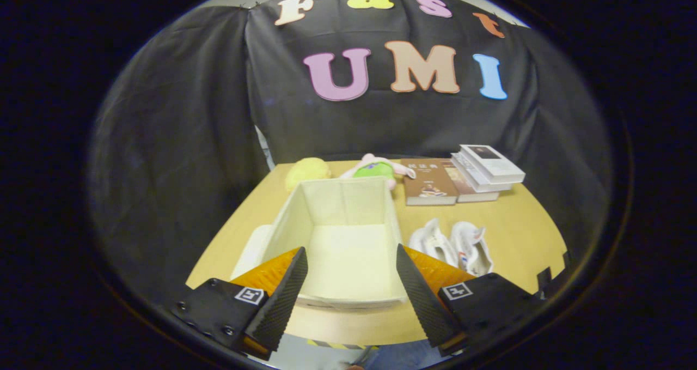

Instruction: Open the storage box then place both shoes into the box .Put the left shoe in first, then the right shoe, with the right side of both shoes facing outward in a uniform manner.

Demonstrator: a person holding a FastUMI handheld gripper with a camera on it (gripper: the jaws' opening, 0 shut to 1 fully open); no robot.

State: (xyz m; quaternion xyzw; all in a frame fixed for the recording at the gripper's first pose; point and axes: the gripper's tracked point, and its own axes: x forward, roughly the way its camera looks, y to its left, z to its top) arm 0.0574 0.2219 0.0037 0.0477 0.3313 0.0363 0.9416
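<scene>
While the tongs [351,283] stand wide apart, holding nothing, the open cream storage box [343,206] lies just ahead of them, with two white shoes [452,244] beside it on the table [523,217].

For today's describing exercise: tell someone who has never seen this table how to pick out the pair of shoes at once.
Start at the open cream box in the middle of the table, seen between the open gripper. Right beside it, in front of the books, lies the pair of shoes. They are white and lie side by side on the bare wood, unlike the toys behind the box.
</scene>
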